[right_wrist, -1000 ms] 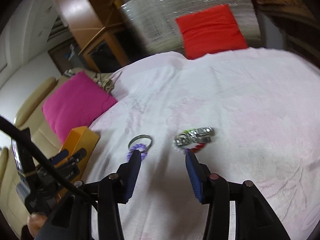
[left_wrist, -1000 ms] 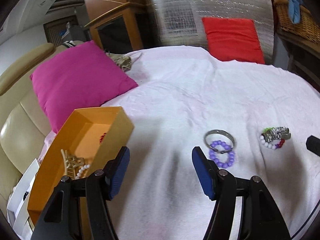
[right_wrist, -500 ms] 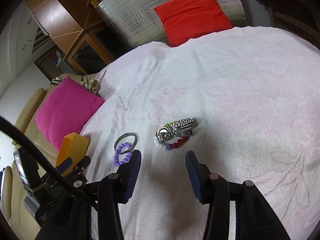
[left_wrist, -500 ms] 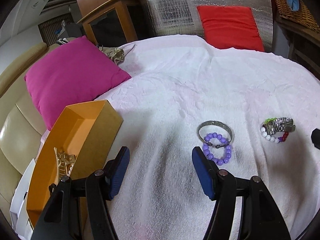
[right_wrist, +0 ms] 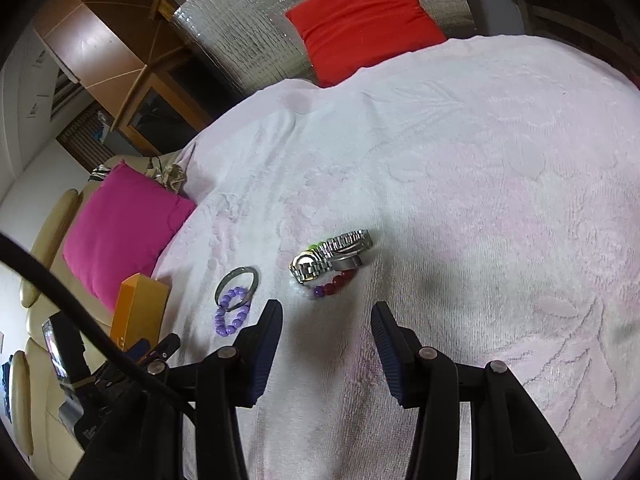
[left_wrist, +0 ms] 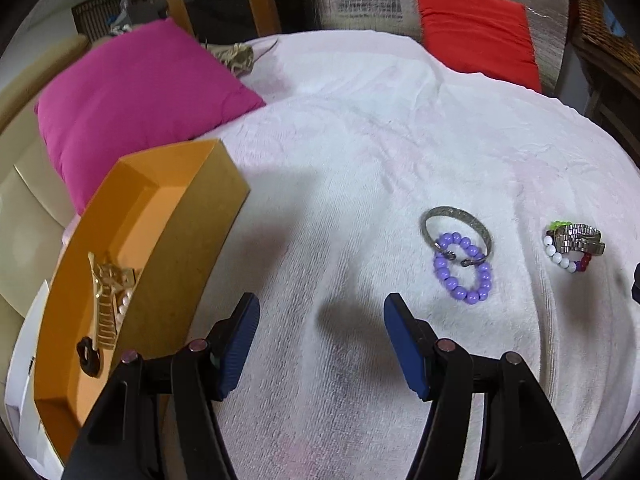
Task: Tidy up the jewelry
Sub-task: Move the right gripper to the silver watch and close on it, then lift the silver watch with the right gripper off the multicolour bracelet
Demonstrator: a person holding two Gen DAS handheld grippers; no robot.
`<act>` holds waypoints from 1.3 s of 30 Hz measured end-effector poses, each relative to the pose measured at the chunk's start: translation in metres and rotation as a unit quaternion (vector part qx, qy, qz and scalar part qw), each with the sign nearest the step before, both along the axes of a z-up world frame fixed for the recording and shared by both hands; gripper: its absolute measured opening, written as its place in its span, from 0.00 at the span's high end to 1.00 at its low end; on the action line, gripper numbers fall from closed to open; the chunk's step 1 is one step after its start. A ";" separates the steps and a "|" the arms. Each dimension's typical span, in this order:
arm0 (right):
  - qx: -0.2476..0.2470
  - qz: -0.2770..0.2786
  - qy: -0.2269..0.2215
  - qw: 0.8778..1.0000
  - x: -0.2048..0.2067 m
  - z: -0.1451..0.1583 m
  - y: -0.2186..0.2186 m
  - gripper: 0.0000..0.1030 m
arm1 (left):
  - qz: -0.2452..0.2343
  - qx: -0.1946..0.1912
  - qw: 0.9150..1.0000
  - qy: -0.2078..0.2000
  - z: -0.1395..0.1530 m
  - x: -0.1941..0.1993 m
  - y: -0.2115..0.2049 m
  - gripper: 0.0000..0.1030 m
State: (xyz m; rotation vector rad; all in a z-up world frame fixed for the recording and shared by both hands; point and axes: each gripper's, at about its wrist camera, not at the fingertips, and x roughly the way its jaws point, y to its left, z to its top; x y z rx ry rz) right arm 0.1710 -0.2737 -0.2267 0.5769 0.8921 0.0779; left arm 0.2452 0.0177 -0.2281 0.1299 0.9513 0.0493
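An orange box (left_wrist: 132, 248) lies on the white blanket at the left, holding a gold hair clip (left_wrist: 106, 296) and a black item. A silver bangle (left_wrist: 456, 228) overlaps a purple bead bracelet (left_wrist: 464, 276) on the blanket. Further right a silver watch (left_wrist: 580, 236) lies on a multicoloured bead bracelet (left_wrist: 568, 260). My left gripper (left_wrist: 318, 320) is open and empty, between the box and the bangle. My right gripper (right_wrist: 326, 326) is open and empty, just short of the watch (right_wrist: 332, 254) and bead bracelet (right_wrist: 332, 286). The bangle (right_wrist: 237, 280), purple bracelet (right_wrist: 232, 314) and box (right_wrist: 138, 306) show at its left.
A magenta pillow (left_wrist: 136, 100) lies behind the box and a red pillow (left_wrist: 476, 28) at the far side. A beige sofa (right_wrist: 44, 264) and wooden furniture (right_wrist: 120, 56) stand at the left. The white blanket (right_wrist: 480, 200) spreads wide to the right.
Both grippers have moved forward and lower toward the jewelry. The right gripper now sits close to the watch. Both stayed open.
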 end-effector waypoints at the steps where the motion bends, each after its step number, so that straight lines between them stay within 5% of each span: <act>1: 0.001 -0.001 0.001 1.000 0.000 -0.001 0.000 0.51 | 0.000 -0.004 1.000 0.004 -0.001 0.000 0.001 0.37; 20: 0.054 -0.032 0.023 0.998 0.008 -0.015 -0.025 0.52 | -0.037 -0.024 0.999 0.025 -0.006 -0.001 -0.015 0.37; 31: 0.144 -0.043 0.040 0.988 0.055 -0.041 -0.038 0.52 | -0.073 -0.120 0.989 0.052 -0.009 0.036 -0.021 0.37; 39: 0.197 -0.053 0.046 0.978 0.076 -0.057 -0.040 0.54 | -0.066 -0.125 0.988 0.063 -0.021 0.054 -0.029 0.37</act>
